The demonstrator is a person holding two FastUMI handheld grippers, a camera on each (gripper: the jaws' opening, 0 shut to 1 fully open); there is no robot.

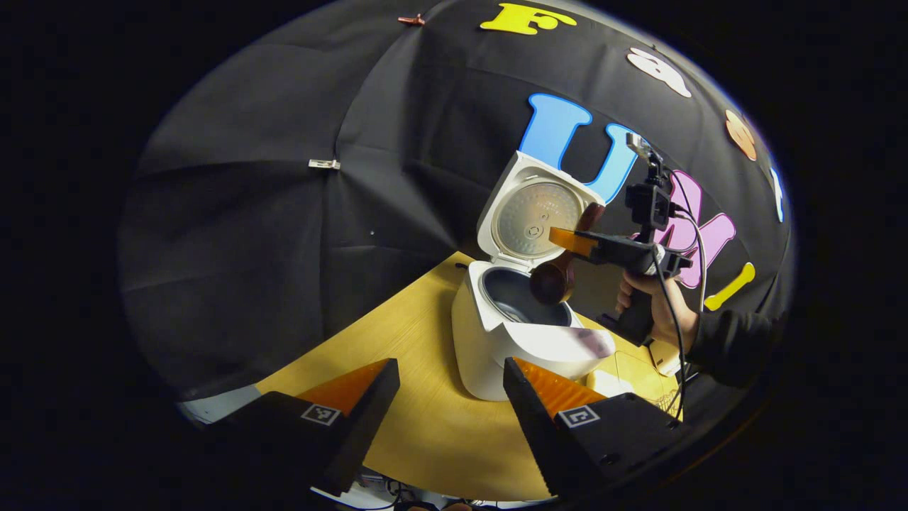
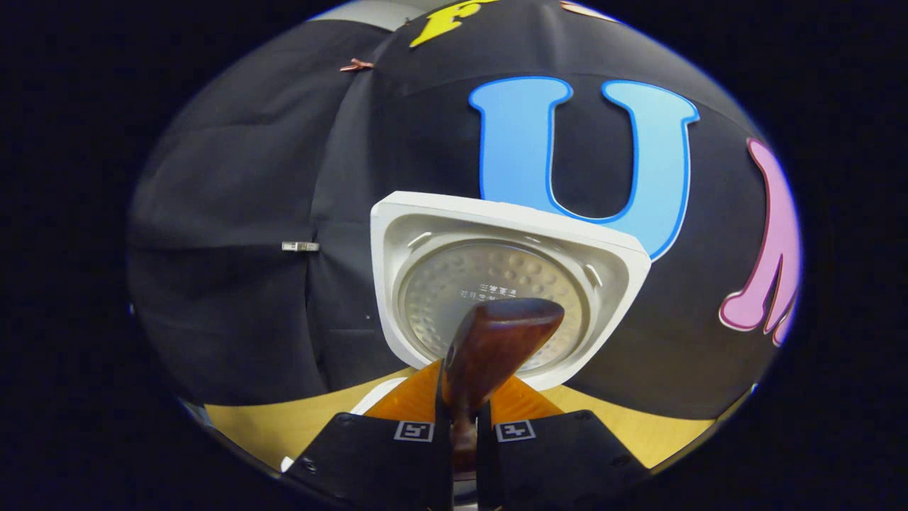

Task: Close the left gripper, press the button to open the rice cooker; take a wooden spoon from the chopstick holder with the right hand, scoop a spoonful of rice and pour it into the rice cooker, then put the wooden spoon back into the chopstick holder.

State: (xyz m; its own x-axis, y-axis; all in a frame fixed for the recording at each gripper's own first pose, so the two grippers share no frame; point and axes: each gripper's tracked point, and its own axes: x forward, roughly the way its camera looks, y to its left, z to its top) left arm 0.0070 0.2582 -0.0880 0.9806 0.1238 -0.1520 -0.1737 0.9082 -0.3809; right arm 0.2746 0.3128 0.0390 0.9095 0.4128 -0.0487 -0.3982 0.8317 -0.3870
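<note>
We list, left to right in the left gripper view: our left gripper [image 1: 450, 397], low in the foreground, fingers spread apart and holding nothing, well short of the cooker; the counter [image 1: 397, 333], pale wood; the rice cooker [image 1: 518, 333], white, standing on the counter, its lid [image 1: 535, 213] hinged upright at the back, its dark inner pot [image 1: 514, 301] exposed; the wooden spoon [image 1: 557, 273], bowl hanging down just above the pot's right rim, handle rising up and right into the right gripper [image 1: 578, 243]; a hand [image 1: 656, 301] holding that gripper, dark sleeve behind.

In the right gripper view: the lid [image 2: 511, 234] faces us straight ahead; the wooden spoon [image 2: 493, 341] runs forward along the gripper's own line, bowl tipped toward the lid; the right gripper [image 2: 462, 426] is clamped on the handle, both fingers pressing it.

We judge the pour to be in hand or just done; whether rice remains in the spoon we cannot tell. The right hand is by far the nearer to the pot.
</note>
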